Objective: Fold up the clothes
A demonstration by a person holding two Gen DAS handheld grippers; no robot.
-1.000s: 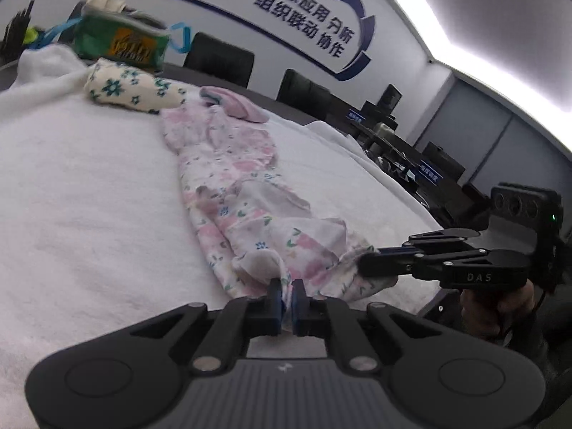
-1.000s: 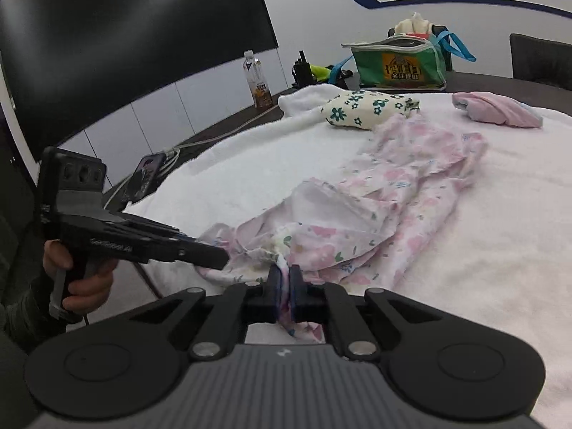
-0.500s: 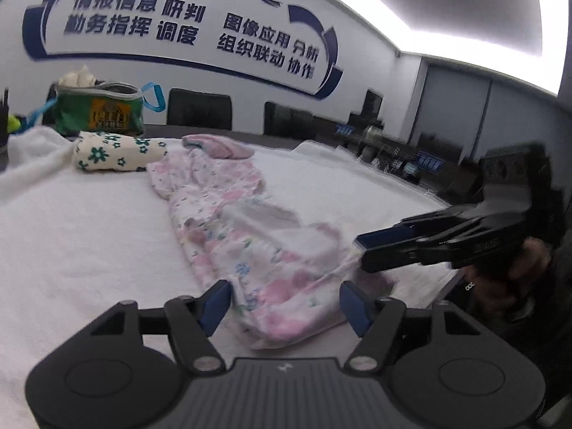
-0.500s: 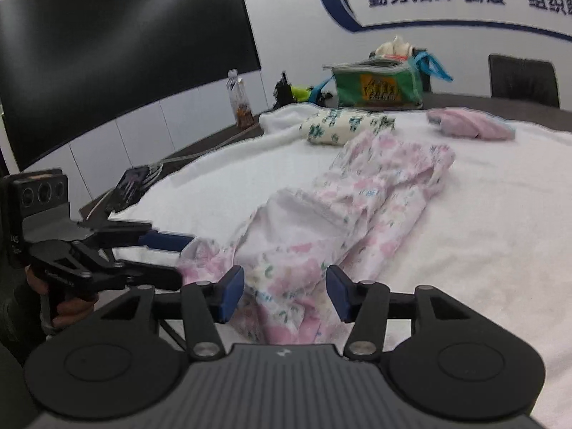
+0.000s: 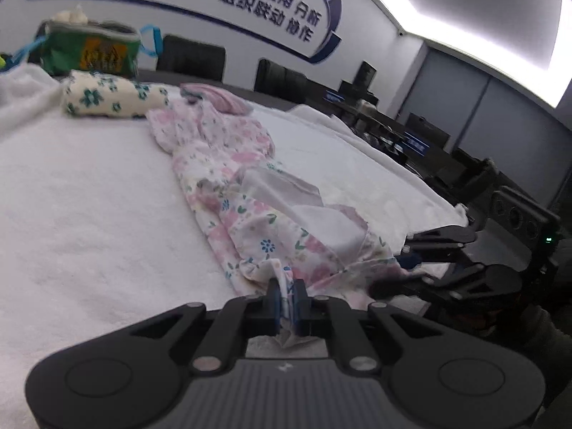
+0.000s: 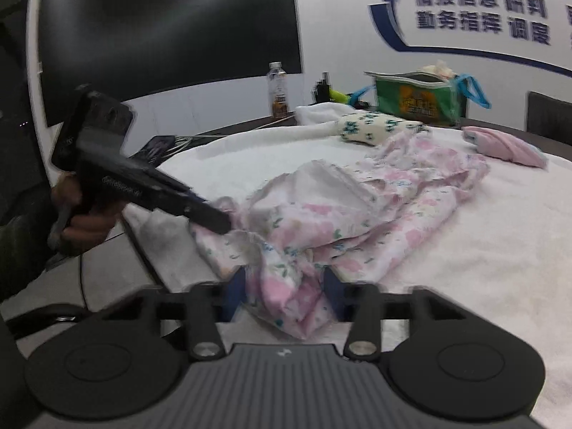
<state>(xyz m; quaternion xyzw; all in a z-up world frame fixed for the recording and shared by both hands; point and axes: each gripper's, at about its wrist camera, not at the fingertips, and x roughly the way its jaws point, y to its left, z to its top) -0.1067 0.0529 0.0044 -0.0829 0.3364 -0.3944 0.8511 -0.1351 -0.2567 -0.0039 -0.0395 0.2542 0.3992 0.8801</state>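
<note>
A pink floral garment [image 5: 228, 164] lies stretched along a white towel-covered table [image 5: 89, 207], its near hem bunched at the table's front edge. My left gripper [image 5: 286, 300] is shut on that hem. My right gripper [image 6: 284, 286] is open, its blue pads on either side of a bunch of the same garment [image 6: 357, 207], not clamped. The right gripper also shows in the left wrist view [image 5: 411, 268], at the garment's right corner. The left gripper shows in the right wrist view [image 6: 211, 216], touching the garment's left corner.
At the far end lie a folded cream floral cloth [image 5: 111, 100], a folded pink cloth [image 5: 218, 98] and a green bag [image 5: 89, 50]. A bottle [image 6: 278, 89] and a phone [image 6: 157, 146] sit at the left. Dark chairs stand behind the table.
Both grippers held the hem a second ago, then opened and drew back. Now the left has shut on the hem again and the right has moved in around the cloth, still open.
</note>
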